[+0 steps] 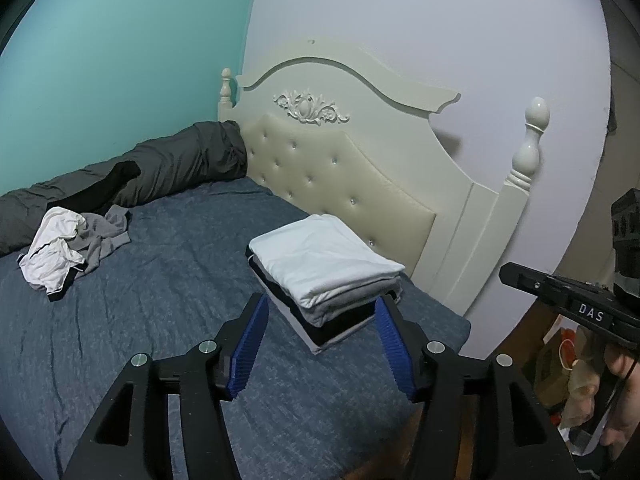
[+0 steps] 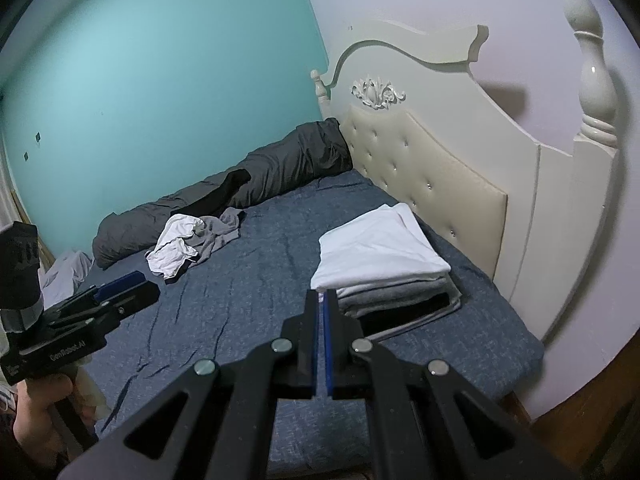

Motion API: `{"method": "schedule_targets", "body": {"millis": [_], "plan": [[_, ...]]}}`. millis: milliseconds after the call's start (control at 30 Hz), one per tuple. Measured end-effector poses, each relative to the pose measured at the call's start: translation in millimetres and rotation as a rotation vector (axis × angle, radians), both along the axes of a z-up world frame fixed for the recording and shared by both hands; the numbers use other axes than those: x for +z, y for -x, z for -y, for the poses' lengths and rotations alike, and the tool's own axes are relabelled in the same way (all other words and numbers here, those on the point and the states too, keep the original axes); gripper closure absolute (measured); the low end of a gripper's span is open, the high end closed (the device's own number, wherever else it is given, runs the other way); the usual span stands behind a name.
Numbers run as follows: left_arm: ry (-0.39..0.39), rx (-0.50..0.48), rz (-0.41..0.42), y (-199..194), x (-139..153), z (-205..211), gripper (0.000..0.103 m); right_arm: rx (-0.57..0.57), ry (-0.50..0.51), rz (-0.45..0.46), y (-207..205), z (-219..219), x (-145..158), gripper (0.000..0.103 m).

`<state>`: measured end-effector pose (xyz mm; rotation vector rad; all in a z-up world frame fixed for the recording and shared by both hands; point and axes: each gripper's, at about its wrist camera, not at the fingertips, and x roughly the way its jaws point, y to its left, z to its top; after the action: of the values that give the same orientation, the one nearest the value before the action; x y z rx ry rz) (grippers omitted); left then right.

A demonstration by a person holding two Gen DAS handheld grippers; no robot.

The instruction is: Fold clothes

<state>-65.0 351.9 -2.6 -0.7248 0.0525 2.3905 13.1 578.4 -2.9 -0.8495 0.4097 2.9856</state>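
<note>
A stack of folded clothes (image 1: 328,256) (image 2: 380,248), white on top with grey and black layers below, lies on the blue bed sheet (image 1: 160,300) next to the headboard. A crumpled pile of white and grey garments (image 1: 60,252) (image 2: 180,244) lies unfolded farther left on the bed. My left gripper (image 1: 321,302) is open just short of the stack, its blue pads apart and touching nothing; it also shows at the left of the right wrist view (image 2: 120,284). My right gripper (image 2: 322,294) is shut with nothing held, near the stack's front left corner, and its tip (image 1: 508,272) shows at the right edge.
A rolled dark grey duvet (image 1: 160,164) (image 2: 280,168) lies along the teal wall. The cream tufted headboard (image 1: 340,168) (image 2: 440,168) with its posts bounds the bed on the right. Bags and clutter (image 1: 568,360) sit on the floor beyond the bed's corner. A hand (image 2: 36,408) grips the left tool.
</note>
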Motion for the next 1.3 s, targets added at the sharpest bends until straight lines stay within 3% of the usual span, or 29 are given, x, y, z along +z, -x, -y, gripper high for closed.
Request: {"method": "schedule_targets", "body": {"millis": [333,467,633,767,1000,1133,1300], "plan": [[-0.001,0.000,-0.020,-20.0,2.7,16.9,0.034,-0.020,-0.041,-0.029,-25.8,23.9,5.7,0.101],[0.002,-0.002,-0.028,-26.8,3.2,21.6,0.030,-0.026,-0.031,-0.032,-31.2,25.5,4.7,0.090],[-0.002,-0.007,-0.030,-32.9,3.3,26.3,0.027,-0.032,-0.031,-0.031,-37.3,29.8,2.2,0.085],[0.001,-0.007,-0.035,-35.4,3.3,28.5,0.024,-0.035,-0.043,-0.030,-40.7,33.1,0.1,0.063],[0.006,-0.008,-0.038,-37.7,1.9,31.7,0.020,-0.061,-0.053,-0.017,-44.6,36.1,-6.1,0.051],[0.006,-0.004,-0.044,-36.8,1.3,32.6,0.012,-0.071,-0.052,-0.018,-47.4,39.0,-7.7,0.043],[0.005,0.003,-0.058,-38.7,1.8,36.7,0.001,-0.091,-0.065,-0.026,-50.1,44.9,-7.9,0.019]]}}
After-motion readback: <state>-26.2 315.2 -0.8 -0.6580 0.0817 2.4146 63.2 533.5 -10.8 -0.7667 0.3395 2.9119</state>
